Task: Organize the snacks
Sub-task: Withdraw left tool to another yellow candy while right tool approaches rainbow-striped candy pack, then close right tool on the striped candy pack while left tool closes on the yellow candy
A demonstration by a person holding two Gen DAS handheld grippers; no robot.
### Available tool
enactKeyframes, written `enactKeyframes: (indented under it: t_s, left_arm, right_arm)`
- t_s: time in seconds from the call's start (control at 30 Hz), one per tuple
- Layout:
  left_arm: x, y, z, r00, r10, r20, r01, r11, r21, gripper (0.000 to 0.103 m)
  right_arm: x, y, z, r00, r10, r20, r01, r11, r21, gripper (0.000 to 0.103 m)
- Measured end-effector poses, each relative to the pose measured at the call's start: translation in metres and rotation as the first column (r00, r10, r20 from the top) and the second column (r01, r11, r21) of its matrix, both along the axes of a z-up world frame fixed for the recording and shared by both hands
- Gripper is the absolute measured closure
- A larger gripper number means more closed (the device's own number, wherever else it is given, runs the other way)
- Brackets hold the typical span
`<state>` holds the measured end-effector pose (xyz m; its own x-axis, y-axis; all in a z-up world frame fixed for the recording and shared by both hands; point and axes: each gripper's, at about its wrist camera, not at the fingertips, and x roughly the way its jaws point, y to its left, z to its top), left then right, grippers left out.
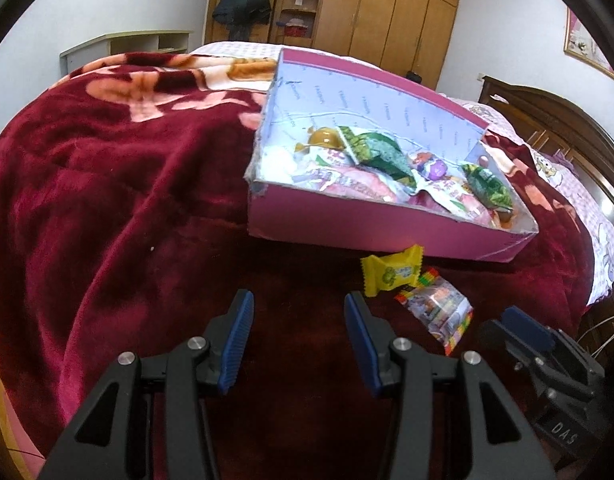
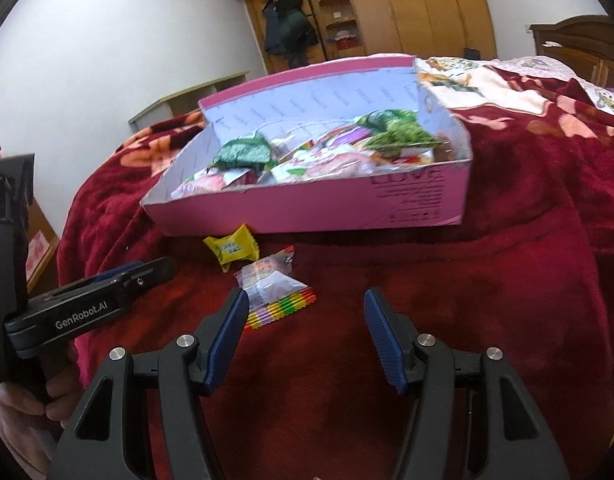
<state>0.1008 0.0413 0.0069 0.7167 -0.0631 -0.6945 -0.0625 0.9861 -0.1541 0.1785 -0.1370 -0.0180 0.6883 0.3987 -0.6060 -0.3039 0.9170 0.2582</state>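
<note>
Lying loose beside pink box (image 2: 307, 208): yellow packet (image 2: 233, 249), rainbow-edged clear packet (image 2: 273, 290); both grippers' fingers apart, empty.

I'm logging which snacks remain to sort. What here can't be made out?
- Pink box: lower packets buried under the top ones, both views; count unknown.
- Yellow packet: print too small and blurred, both views.
- Clear packet: one corner behind the right claw's finger, right wrist view.
</note>
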Motion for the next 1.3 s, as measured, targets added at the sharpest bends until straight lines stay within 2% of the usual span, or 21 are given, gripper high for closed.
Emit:
enactKeyframes:
  t_s: [0.17, 0.53, 0.6, 0.63, 0.77, 1.0, 1.3]
  left_arm:
    - [0.002, 0.008, -0.006, 1.0, 0.022, -0.014, -0.023, 1.0, -0.015, 0.053]
    - [0.002, 0.012, -0.01, 1.0, 0.024, -0.01, -0.024, 0.999, -0.021, 0.053]
    - [0.002, 0.012, -0.01, 1.0, 0.024, -0.01, -0.024, 1.0, -0.014, 0.053]
    - [0.002, 0.011, -0.01, 1.0, 0.024, -0.009, -0.024, 1.0, -0.012, 0.053]
    - [0.002, 0.011, -0.01, 1.0, 0.024, -0.009, -0.024, 1.0, -0.01, 0.053]
    - [0.001, 0.007, -0.008, 1.0, 0.016, -0.01, -0.016, 1.0, -0.006, 0.053]
    - [0.0, -0.014, 0.003, 0.999, -0.043, 0.011, 0.043, 0.999, 0.002, 0.053]
  right_arm:
    - [0.012, 0.021, -0.005, 0.999, 0.048, -0.005, -0.048, 0.995, -0.085, 0.041]
    - [0.027, 0.04, -0.014, 0.998, 0.065, -0.027, -0.068, 0.987, -0.144, 0.041]
    - [0.027, 0.04, -0.014, 0.998, 0.063, -0.027, -0.066, 0.986, -0.15, 0.047]
    - [0.027, 0.04, -0.014, 0.998, 0.064, -0.027, -0.068, 0.987, -0.149, 0.054]
    - [0.026, 0.038, -0.013, 0.997, 0.068, -0.025, -0.071, 0.987, -0.141, 0.058]
    - [0.017, 0.028, -0.008, 0.998, 0.06, -0.02, -0.062, 0.993, -0.103, 0.059]
    - [-0.002, -0.004, 0.002, 1.0, -0.009, -0.01, 0.008, 0.999, -0.054, 0.059]
